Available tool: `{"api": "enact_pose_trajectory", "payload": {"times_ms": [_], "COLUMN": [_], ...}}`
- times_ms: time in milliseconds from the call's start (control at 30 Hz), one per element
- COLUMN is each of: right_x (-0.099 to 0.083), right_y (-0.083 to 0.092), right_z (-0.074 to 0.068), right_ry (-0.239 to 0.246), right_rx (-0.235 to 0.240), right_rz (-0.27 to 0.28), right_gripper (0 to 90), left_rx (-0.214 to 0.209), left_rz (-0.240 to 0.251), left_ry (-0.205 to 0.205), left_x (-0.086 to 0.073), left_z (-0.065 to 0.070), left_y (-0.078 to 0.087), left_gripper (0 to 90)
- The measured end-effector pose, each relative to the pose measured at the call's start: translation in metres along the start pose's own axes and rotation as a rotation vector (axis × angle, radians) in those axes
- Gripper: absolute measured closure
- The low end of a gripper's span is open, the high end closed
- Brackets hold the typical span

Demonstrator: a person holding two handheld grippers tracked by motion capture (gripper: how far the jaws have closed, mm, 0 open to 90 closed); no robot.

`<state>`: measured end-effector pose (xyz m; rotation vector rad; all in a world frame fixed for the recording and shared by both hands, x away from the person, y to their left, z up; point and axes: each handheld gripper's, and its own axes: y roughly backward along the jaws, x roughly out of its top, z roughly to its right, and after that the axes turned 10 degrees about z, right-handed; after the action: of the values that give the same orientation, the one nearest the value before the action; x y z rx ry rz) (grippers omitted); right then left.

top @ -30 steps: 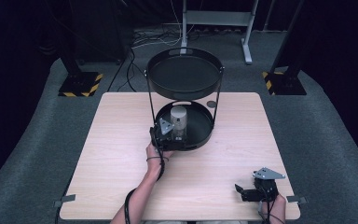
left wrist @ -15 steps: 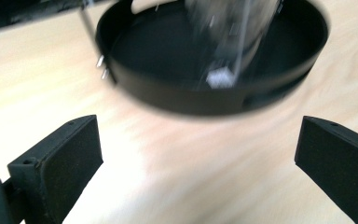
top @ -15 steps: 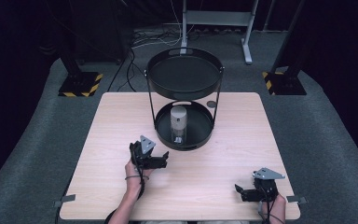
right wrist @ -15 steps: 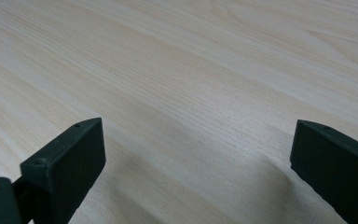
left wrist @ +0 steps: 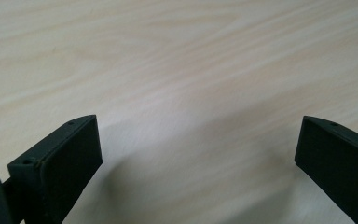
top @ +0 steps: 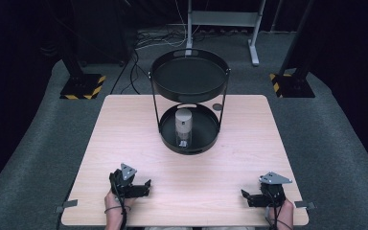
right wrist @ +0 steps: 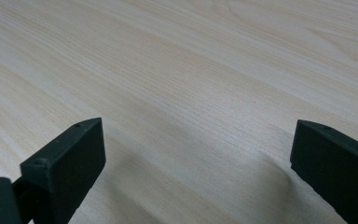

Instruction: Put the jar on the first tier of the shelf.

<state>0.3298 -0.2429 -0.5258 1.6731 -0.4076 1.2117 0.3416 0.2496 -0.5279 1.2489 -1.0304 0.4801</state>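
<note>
Table [top: 139,139], left gripper [top: 141,188] withdrawn from can [top: 183,126]

Two-tier stand [top: 190,79] at table [top: 124,129] centre-rear, can [top: 183,127] upright in its lower tray [top: 208,136], left gripper [top: 141,188] near-left on the table, right gripper [top: 249,197] near-right, well apart

One two-tier tray stand [top: 190,79]; one canister [top: 183,127]; two tools; one table [top: 124,143].

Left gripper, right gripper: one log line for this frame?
left gripper: open, empty, near table edge | right gripper: open, empty | canister: upright in lower tray
</note>
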Motion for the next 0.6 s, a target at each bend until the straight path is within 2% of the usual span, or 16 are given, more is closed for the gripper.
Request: {"api": "enact_pose_trajectory", "payload": {"times_ms": [133,167,600], "right_x": [0.0001,0.0001,-0.0002], "right_y": [-0.0005,-0.0006,0.0003], "right_z": [-0.0005,-0.0008,-0.0004], "right_ry": [0.005,0.007,0.007], "right_rx": [-0.003,-0.005,0.004], "right_rz": [-0.005,-0.006,0.004], "right_gripper": [2.6,2.6,2.5], "left_rx": [0.011,0.004,0.016], "left_rz": [-0.029,-0.037,-0.037], "left_ry": [0.011,0.033,0.048], "left_x": [-0.0046,-0.0057,-0.0047], "left_z": [-0.0056,-0.0083,-0.0086], "left_y": [0.0047,0.0057,0.0036], "left_gripper": [0.0,0.0,0.0]}}
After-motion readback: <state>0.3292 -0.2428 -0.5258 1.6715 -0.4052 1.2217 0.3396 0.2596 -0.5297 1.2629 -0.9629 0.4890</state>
